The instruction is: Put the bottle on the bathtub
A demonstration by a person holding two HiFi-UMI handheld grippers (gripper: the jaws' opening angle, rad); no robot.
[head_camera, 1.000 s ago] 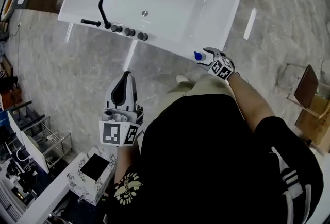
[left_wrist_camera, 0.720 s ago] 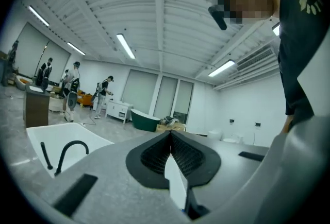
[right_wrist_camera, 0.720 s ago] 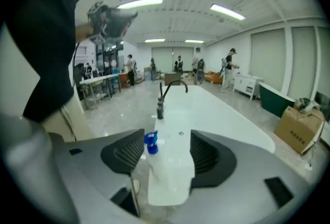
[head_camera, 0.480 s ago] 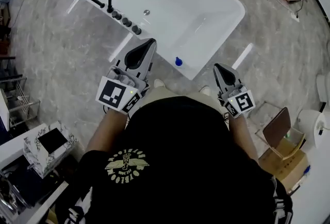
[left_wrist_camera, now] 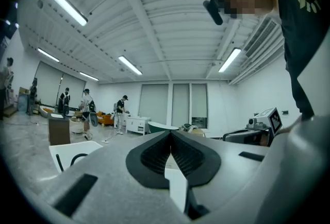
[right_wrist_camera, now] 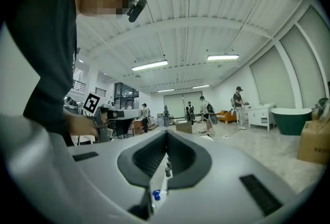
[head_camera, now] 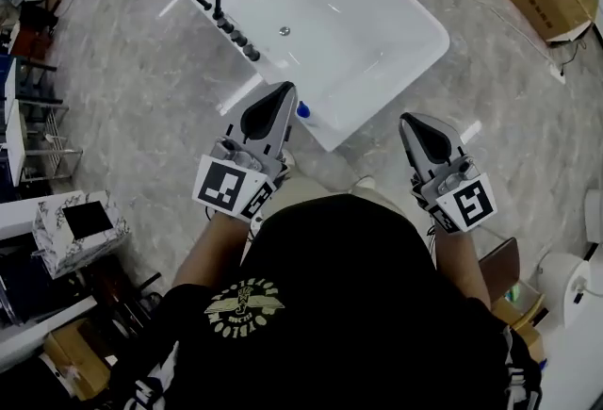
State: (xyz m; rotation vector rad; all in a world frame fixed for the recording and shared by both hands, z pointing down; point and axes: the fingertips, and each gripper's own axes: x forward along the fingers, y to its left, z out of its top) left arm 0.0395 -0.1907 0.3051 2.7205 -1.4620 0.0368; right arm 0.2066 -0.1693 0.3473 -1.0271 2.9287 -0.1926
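Bottle (head_camera: 302, 110) sits on the bathtub (head_camera: 377, 31) rim, so the job looks done. Left gripper (head_camera: 281, 93) and right gripper (head_camera: 409, 123) are squeezed together, empty; just keep clear.

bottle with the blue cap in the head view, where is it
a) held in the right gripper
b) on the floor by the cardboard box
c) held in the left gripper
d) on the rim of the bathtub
D: the bottle sits on the near rim of the bathtub, while the left gripper and right gripper are both shut and empty.
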